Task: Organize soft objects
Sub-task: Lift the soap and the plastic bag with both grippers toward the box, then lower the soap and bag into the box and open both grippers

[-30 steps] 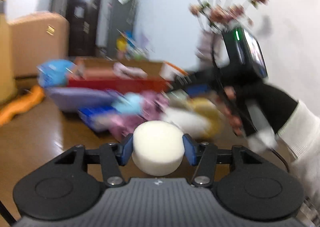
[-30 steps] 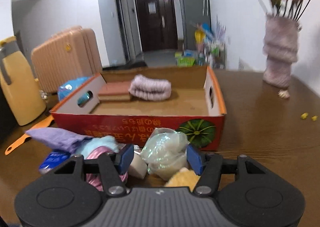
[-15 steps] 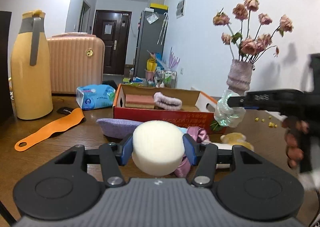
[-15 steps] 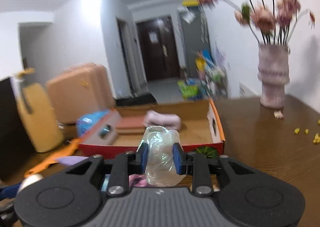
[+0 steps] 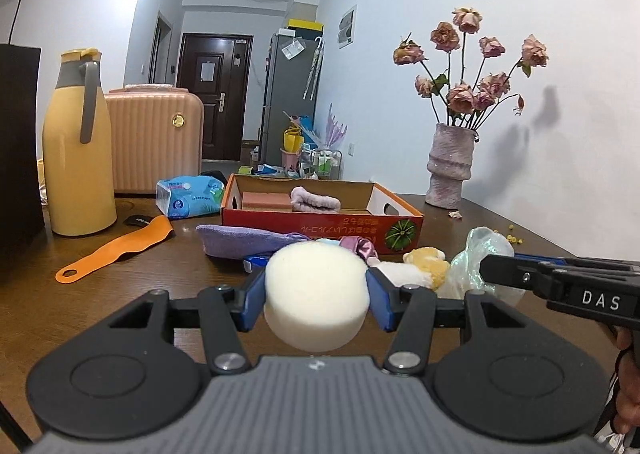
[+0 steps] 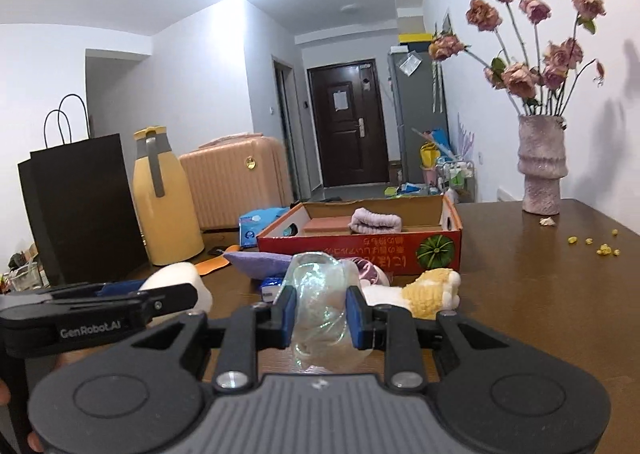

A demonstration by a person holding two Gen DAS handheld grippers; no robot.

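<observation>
above wooden table (image 5: pixel 120 294) | left jaws grasp round foam puff (image 5: pixel 316 294) | right jaws clench crinkly clear bag (image 6: pixel 320 310)

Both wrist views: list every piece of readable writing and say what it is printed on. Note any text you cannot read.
"DAS": on the side of the right tool, seen from the left wrist.
"GenRobot.AI": on the side of the left tool, seen from the right wrist.
Orange characters on the red box: upside down, not readable.
Print on the blue wipes pack: too small.

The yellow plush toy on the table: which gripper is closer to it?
Right. The right gripper, holding a clear bag, is just beside the plush toy; the left gripper, holding a sponge, sits farther off.
</observation>
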